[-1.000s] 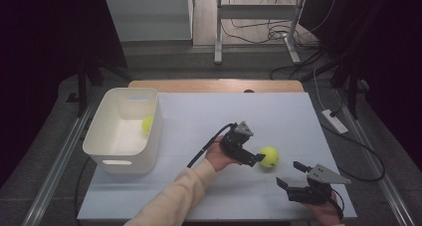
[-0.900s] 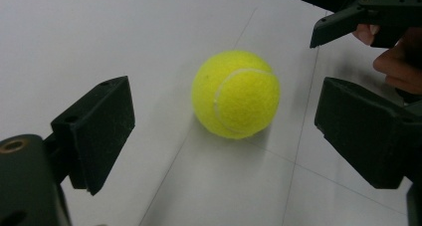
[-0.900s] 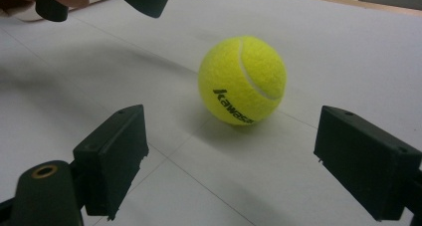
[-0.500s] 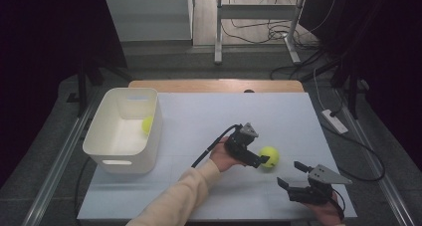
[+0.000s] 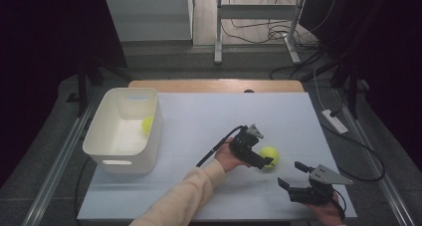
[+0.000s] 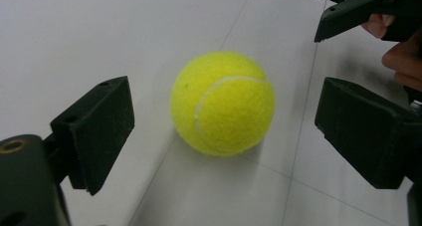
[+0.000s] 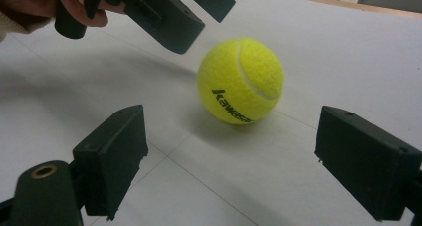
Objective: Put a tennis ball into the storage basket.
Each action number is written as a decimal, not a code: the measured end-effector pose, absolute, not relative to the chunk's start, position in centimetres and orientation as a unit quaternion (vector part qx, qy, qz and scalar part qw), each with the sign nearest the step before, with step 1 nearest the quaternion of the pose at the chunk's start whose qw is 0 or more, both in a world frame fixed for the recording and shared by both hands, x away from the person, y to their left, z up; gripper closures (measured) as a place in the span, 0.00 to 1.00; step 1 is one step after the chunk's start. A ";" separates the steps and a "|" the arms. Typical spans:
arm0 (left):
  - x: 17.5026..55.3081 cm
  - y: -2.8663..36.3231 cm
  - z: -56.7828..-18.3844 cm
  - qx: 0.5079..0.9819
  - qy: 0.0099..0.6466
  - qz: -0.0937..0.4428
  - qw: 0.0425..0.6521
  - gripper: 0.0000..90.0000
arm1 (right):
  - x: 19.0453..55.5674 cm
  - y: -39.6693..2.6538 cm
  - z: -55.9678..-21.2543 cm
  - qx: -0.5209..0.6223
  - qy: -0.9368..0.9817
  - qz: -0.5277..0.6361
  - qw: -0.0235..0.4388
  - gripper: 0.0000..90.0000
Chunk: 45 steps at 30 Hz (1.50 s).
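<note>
A yellow tennis ball (image 5: 269, 156) rests on the white table, right of centre. My left gripper (image 5: 263, 159) reaches it from the left. In the left gripper view its jaws (image 6: 224, 86) stand open on either side of the ball (image 6: 222, 103), with a gap on each side and no pad touching. My right gripper (image 5: 293, 174) sits near the front right edge, open, pointing at the same ball (image 7: 241, 80) from a short way off. Its jaws (image 7: 231, 116) hold nothing. The left gripper (image 7: 206, 27) shows beyond the ball in the right gripper view.
A white bin (image 5: 119, 161) stands at the table's left with a second yellow ball (image 5: 147, 125) inside. A wooden strip (image 5: 214, 84) borders the far edge. On the floor to the right lie a power strip (image 5: 334, 121) and cables.
The left gripper has edged to the right, bringing its jaws around the ball. The ball and the right gripper have stayed where they were.
</note>
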State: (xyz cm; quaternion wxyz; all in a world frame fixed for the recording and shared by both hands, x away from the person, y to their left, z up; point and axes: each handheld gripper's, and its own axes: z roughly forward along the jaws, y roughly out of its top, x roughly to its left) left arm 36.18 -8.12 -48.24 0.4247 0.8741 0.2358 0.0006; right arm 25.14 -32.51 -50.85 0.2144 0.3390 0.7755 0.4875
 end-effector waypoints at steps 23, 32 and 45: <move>37.1 -10.8 -50.8 0.890 0.239 -0.013 0.388 0.12 | 25.2 -32.3 -50.8 0.334 0.777 0.489 0.212 0.14; 37.1 -11.1 -51.3 0.893 0.239 -0.018 0.381 0.29 | 25.2 -32.2 -50.8 0.334 0.778 0.490 0.210 0.14; 36.8 -9.5 -49.8 0.887 0.239 -0.009 0.396 0.30 | 25.1 -32.3 -50.8 0.333 0.776 0.491 0.213 0.14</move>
